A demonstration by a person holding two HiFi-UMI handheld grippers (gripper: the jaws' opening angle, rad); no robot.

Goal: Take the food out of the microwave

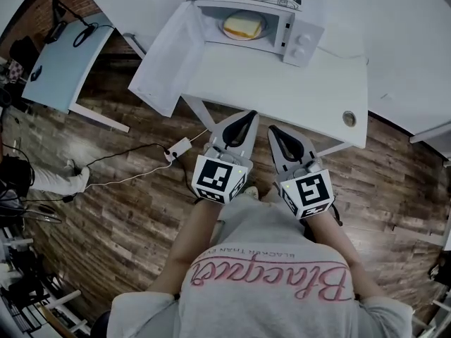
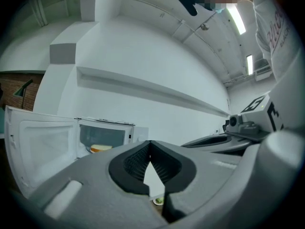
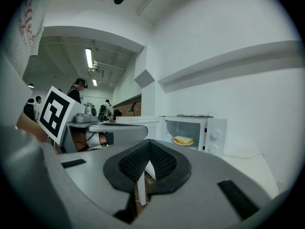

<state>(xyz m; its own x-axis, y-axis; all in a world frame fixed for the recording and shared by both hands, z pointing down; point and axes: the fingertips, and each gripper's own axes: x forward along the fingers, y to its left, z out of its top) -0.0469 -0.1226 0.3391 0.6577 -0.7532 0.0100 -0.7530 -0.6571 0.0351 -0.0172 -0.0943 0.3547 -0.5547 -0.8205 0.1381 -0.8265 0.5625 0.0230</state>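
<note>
The white microwave stands at the back of a white table, its door swung wide open to the left. Inside it a slice of bread on a plate lies in full view. The same food shows in both gripper views. My left gripper and right gripper hang side by side in front of the table's near edge, well short of the microwave. Both point toward it, shut and with nothing held.
A small round thing lies near the table's front right corner. On the wooden floor are a white power strip and cables. A blue table stands at the left. People stand far off.
</note>
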